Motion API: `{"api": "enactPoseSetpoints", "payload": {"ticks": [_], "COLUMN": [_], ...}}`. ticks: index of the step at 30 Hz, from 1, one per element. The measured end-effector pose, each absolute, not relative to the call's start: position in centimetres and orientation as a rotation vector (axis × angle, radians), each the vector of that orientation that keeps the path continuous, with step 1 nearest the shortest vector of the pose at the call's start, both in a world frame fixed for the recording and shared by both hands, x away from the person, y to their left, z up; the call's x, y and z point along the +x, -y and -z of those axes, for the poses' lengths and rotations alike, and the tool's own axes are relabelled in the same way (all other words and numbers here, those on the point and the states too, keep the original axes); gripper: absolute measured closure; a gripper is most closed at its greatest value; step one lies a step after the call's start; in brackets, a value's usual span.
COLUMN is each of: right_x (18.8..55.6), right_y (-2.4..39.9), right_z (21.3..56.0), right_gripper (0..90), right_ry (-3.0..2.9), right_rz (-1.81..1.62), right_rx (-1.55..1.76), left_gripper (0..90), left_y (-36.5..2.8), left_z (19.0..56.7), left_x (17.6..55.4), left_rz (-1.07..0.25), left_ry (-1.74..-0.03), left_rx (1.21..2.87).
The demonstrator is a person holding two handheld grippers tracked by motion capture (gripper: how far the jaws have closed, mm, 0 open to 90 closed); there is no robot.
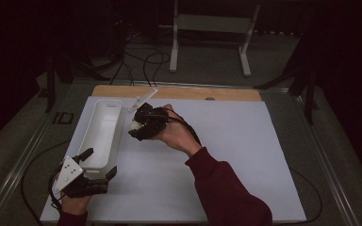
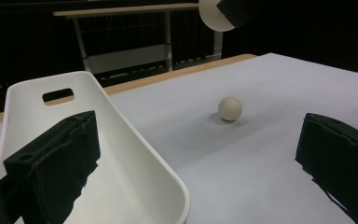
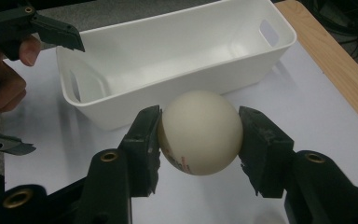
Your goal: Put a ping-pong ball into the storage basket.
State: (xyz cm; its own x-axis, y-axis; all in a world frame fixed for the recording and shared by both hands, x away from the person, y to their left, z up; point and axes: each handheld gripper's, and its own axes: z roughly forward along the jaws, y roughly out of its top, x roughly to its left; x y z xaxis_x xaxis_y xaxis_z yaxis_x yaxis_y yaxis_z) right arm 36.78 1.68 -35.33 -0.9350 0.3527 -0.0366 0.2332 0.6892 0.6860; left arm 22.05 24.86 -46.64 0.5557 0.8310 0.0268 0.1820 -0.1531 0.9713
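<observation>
My right gripper (image 1: pixel 137 126) hovers beside the far half of a long white bin (image 1: pixel 99 129), shut on a cream ball (image 1: pixel 134 125). In the right gripper view the ball (image 3: pixel 199 133) sits squeezed between both pads, above the sheet and just outside the bin (image 3: pixel 168 51). My left gripper (image 1: pixel 99 163) rests at the bin's near end, jaws wide open. In the left gripper view one jaw lies over the bin's inside (image 2: pixel 135 158) and the other over the sheet. A second cream ball (image 2: pixel 230 108) lies on the sheet farther off, with the right gripper's ball (image 2: pixel 213 16) above it.
A pale sheet (image 1: pixel 226 155) covers the table, with a wooden strip (image 1: pixel 179 92) along its far edge. Beyond the table a white stand (image 1: pixel 212 28) and loose cables (image 1: pixel 146 61) are on the floor. The sheet's right half is open room.
</observation>
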Motion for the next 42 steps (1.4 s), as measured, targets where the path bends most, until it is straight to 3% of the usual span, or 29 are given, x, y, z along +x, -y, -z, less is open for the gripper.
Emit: {"api": "enactPoseSetpoints", "payload": {"ticks": [42], "right_x": [37.2], "right_y": [-3.0], "right_z": [35.4], "right_gripper": [50.6], "right_ry": [-2.742], "right_rz": [-1.107], "right_rx": [0.484], "left_gripper": [0.0], "left_y": [-24.9], "left_z": [46.6], "left_x": [22.0], "left_rz": [-0.713], "left_ry": [-0.862], "left_rx": [1.657]}}
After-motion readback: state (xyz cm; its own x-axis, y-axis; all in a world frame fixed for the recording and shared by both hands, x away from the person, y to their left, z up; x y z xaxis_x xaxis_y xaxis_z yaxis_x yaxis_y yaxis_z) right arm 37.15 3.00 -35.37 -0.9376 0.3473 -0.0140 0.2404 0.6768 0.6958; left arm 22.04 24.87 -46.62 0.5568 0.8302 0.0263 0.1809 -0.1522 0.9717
